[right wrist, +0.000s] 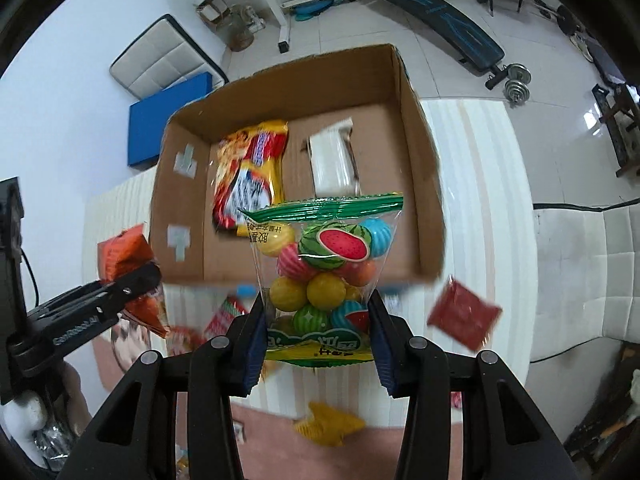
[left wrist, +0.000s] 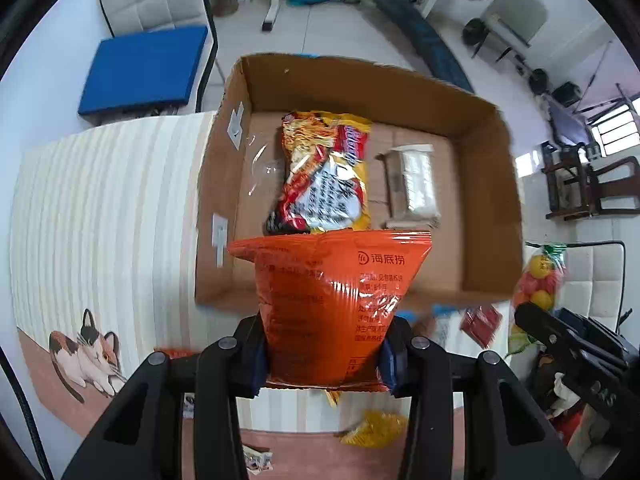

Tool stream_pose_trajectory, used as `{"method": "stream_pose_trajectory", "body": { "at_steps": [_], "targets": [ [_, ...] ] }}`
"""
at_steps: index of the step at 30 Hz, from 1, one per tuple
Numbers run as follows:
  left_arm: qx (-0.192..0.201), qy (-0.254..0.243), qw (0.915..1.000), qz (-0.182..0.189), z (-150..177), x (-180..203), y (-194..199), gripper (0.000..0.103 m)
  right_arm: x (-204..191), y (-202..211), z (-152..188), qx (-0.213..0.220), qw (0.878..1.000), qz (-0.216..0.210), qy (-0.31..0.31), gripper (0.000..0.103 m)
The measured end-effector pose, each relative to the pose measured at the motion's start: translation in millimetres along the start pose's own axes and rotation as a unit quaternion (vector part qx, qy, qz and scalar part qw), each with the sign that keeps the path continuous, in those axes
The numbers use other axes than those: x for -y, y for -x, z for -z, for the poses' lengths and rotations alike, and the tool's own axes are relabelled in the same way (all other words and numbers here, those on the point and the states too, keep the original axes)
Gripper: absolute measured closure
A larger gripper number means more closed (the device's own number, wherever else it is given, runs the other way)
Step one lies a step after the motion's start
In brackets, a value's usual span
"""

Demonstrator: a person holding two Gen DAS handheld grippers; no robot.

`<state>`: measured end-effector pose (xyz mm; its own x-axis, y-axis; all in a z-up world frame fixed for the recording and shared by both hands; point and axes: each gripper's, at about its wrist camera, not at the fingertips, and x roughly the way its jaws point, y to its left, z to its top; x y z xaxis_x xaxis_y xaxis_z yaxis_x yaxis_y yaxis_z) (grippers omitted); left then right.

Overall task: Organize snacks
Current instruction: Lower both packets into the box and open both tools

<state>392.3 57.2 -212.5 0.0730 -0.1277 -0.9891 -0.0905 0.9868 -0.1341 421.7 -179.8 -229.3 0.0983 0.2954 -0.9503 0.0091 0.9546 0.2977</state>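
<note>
My left gripper is shut on an orange snack packet and holds it above the near wall of an open cardboard box. My right gripper is shut on a clear bag of coloured gum balls, also held up in front of the box. Inside the box lie a yellow-red noodle packet and a white-brown packet. The left gripper with its orange packet shows at the left of the right wrist view.
Loose snacks lie on the striped mat below: a red sachet, a yellow packet and several small packets near the box front. A blue cushion, white chairs and gym equipment stand beyond the table.
</note>
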Motion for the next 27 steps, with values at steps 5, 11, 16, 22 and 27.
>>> {"method": "stream_pose_trajectory", "body": {
  "at_steps": [5,11,16,22,27],
  "targets": [
    [-0.060,0.007,0.9982,-0.005,-30.7,-10.1,-45.6,0.063,-8.0,-47.2,-31.9,-0.037,0.999,-0.002,-0.001,0.055],
    [-0.108,0.017,0.9939,-0.011,-45.6,-18.4,-82.0,0.063,-17.4,-96.7,-47.2,-0.081,0.997,0.009,0.003,0.055],
    [-0.131,0.015,0.9911,-0.014,-45.5,-18.5,-96.9,0.062,-23.4,-120.5,-51.5,-0.107,0.994,0.017,0.020,0.054],
    [-0.140,0.057,0.9885,-0.004,-41.9,-32.5,-99.4,0.029,-26.6,-131.6,-52.5,-0.130,0.990,0.025,0.041,0.010],
    [-0.124,0.052,0.9909,-0.002,-31.2,-34.2,-85.5,0.028,-23.7,-124.9,-53.5,-0.123,0.991,0.043,0.045,0.010]
  ]
}}
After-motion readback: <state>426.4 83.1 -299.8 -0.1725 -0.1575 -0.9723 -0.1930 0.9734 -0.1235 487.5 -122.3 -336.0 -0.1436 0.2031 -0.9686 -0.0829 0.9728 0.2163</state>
